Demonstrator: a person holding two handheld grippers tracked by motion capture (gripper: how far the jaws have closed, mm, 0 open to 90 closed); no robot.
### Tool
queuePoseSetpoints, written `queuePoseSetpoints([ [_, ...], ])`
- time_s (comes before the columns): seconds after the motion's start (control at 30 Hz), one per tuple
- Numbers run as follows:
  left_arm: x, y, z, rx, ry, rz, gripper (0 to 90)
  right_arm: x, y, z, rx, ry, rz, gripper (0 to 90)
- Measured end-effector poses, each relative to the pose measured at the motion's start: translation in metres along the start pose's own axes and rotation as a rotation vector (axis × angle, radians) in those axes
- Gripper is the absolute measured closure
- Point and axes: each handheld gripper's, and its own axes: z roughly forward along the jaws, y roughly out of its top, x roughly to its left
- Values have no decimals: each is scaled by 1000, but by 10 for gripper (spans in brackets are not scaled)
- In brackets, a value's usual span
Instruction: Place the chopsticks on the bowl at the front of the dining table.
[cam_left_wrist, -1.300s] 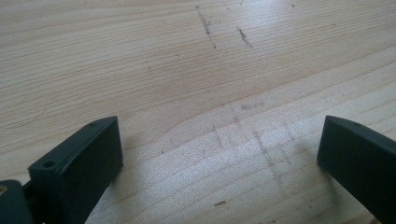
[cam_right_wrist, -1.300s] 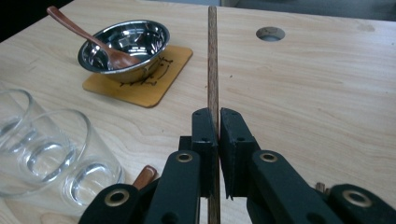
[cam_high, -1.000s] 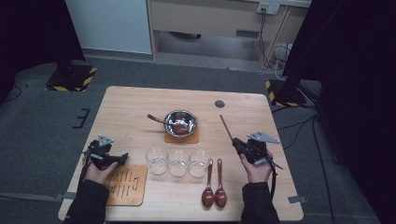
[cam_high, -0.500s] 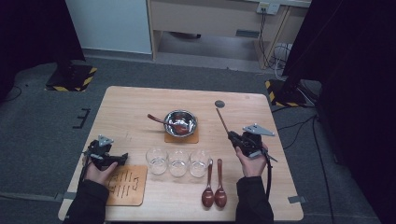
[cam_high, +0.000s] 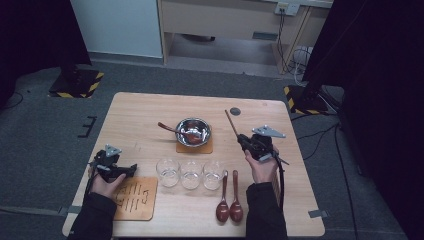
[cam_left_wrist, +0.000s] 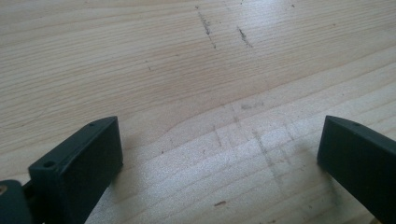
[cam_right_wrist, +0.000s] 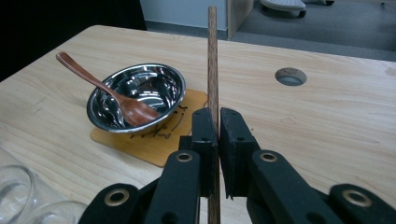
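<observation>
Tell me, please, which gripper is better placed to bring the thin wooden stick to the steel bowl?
The right gripper: it is shut on the thin wooden stick, pointing toward the shiny steel bowl nearby. The left gripper sits open over bare light wooden table, farther from the bowl.

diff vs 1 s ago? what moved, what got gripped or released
The right gripper, shut on the wooden stick throughout, shifted left toward the steel bowl, and the stick swung with it. Nothing was taken or let go. The left gripper stayed open by the slotted board; the three glasses, two spoons and bowl did not move.
</observation>
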Motion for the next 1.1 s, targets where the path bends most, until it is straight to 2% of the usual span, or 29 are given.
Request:
queuePoseSetpoints([
  [0.43, 0, 0, 0, 0, 0, 0, 0, 10, 13, 18, -16, 7, 3, 852],
  [0.77, 0, 0, 0, 0, 0, 0, 0, 19, 17, 37, 10, 13, -13, 851],
  [1.1, 0, 0, 0, 0, 0, 0, 0, 26, 27, 49, 11, 18, -21, 851],
])
